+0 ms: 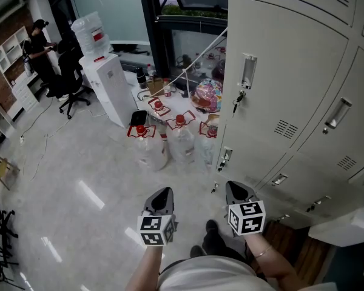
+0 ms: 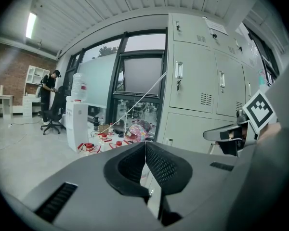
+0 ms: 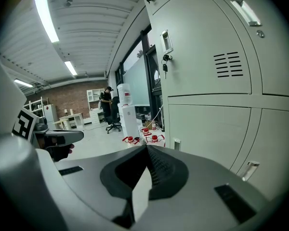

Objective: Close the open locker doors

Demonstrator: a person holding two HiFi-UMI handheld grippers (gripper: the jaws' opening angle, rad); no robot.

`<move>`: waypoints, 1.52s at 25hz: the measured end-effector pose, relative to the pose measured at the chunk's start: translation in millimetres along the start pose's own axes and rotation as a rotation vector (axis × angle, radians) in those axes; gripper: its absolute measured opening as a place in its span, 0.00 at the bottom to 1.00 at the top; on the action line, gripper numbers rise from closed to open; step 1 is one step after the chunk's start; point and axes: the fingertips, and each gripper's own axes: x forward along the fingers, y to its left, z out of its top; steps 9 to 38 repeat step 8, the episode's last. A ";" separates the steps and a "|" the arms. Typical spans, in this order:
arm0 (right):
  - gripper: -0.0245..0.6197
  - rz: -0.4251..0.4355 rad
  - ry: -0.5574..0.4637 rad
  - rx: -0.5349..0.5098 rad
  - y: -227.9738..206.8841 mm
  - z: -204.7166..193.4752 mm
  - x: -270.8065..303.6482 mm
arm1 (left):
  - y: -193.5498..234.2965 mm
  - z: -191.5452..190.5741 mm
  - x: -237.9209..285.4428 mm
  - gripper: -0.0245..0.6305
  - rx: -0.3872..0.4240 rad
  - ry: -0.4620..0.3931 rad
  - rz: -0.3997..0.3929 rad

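Now both claws are pressed together, holding nothing: left gripper (image 1: 162, 193) at 6 o'clock, right gripper (image 1: 236, 190) near it, grey lockers (image 1: 291, 77) at 2 o'clock.

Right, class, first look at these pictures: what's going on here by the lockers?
A person stands facing a bank of grey lockers, with a gripper in each hand. The left gripper and the right gripper are both shut, empty and touching nothing. The locker doors in front of them look closed, and keys hang from one lock. Water bottles stand on the floor beside the lockers.
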 end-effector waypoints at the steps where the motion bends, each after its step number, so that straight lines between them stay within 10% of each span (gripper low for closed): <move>1: 0.04 -0.001 0.001 0.000 0.6 -0.4 -0.6 | 0.7 -0.4 -1.1 0.07 0.001 0.000 0.001; 38: 0.04 0.000 0.001 -0.005 8.3 0.8 -1.8 | 1.5 1.6 -7.3 0.07 -0.011 0.002 -0.004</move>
